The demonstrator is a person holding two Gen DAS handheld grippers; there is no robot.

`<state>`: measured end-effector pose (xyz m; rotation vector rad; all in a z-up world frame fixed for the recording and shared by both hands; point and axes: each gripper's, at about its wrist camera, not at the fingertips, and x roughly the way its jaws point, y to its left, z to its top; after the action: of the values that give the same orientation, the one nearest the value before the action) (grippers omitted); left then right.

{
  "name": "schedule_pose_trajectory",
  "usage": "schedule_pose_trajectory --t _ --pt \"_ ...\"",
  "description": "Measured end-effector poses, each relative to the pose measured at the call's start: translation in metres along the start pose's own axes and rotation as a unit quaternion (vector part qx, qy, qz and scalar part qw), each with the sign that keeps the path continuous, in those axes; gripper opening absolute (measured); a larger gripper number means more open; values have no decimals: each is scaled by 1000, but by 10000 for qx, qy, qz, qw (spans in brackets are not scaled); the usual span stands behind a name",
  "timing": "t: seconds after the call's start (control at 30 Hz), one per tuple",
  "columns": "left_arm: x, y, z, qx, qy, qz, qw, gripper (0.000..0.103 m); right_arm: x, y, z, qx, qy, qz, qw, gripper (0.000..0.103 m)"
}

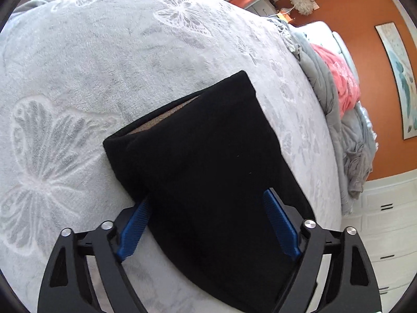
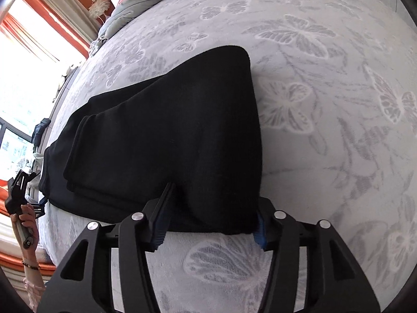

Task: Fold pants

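Black on pale grey butterflies

We see black pants (image 1: 208,161) on the bed's (image 1: 104,65) light grey cover with white butterfly outlines, blue-padded black left gripper (image 1: 208,224), orange wall (image 1: 365,7) at two o'clock, and pink cloth (image 1: 341,78) on grey blankets (image 1: 323,88).

The folded black fleece pants (image 1: 208,161) run off the bottom edge of the left wrist view, their lower end hidden between the black linkage arms. In the right wrist view the near hem of the pants (image 2: 161,135) covers the blue ribbed pad (image 2: 260,232) of the right-hand finger, so only a sliver shows. At the left edge the person's hand (image 2: 26,217) is cut off and partly hidden behind a black handle (image 2: 18,195)
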<state>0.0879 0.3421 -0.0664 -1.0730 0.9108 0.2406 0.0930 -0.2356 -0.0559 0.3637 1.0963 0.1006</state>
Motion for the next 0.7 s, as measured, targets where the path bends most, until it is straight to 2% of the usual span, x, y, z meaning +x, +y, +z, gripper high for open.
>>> schedule_pose_trajectory --t 0.03,0.1,0.13,0.2,0.23,0.3,0.37,0.47,0.53,0.57,0.63,0.67,0.7 --pt "0 0 1 -77 -40 -51 9999 84 2 1 -1 -3 -23 -5 10000 48" --pt "1 2 3 -103 -115 -120 9998 81 0 5 -2 -88 -73 -35 9999 35" --pt "0 2 4 -109 -185 -74 9997 68 -1 8 -2 -135 -112 -62 9998 30" --pt "0 2 6 -53 -187 -63 9998 35 -4 10 -1 -173 -143 -87 9997 23" --pt "1 5 10 -114 -99 -167 9997 6 -5 10 -1 -161 -145 -66 9997 22" --pt "-3 16 14 -497 -66 -564 9971 4 -8 5 0 -11 -157 71 9999 19" --pt "-17 16 13 -566 -52 -807 9951 4 -22 2 2 89 -233 336 9991 18" --pt "-50 -2 4 -76 -74 -982 9951 4 -64 -5 0 84 -362 812 9960 17" --pt "-71 -15 -15 350 56 -988 9945 4 -89 -15 -10 111 -486 866 9950 17" --pt "-78 -19 -27 556 130 -949 9939 4 -97 -21 -16 131 -544 776 9954 17" --pt "-72 -19 -47 667 382 -715 9945 4 -99 -41 -29 261 -488 318 9980 20" --pt "-64 -13 -56 644 527 -575 9949 5 -86 -54 -37 313 -203 51 9993 26" --pt "-53 -10 -61 646 602 -289 9957 5 -75 -64 -41 471 45 -239 9986 27"
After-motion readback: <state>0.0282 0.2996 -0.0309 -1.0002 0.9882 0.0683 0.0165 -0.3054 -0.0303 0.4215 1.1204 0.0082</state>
